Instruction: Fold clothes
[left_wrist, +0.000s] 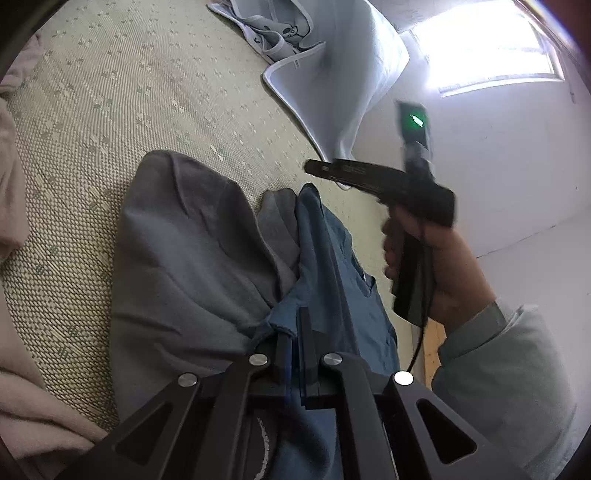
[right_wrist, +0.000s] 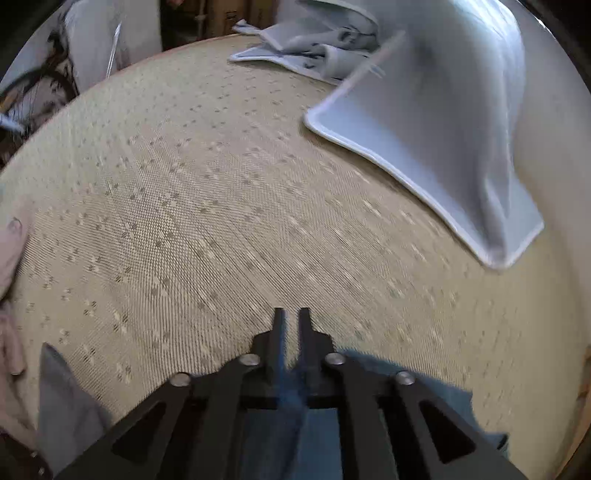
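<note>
Blue shirt (left_wrist: 332, 258) pinched in left tool (left_wrist: 295, 325); right tool (right_wrist: 291, 317) ajar, empty; grey garment (left_wrist: 184, 240) alongside.

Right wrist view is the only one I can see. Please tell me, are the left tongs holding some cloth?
Observer: Yes. The left tongs are shut on an edge of the blue garment.
Operator: Is another garment near it?
Observer: A grey garment lies bunched against the blue one's side, on the woven mat.
Operator: Does anything hang from my right tongs?
Observer: No. In the left wrist view, a hand holds the right tongs up, and no cloth hangs from them.
</note>
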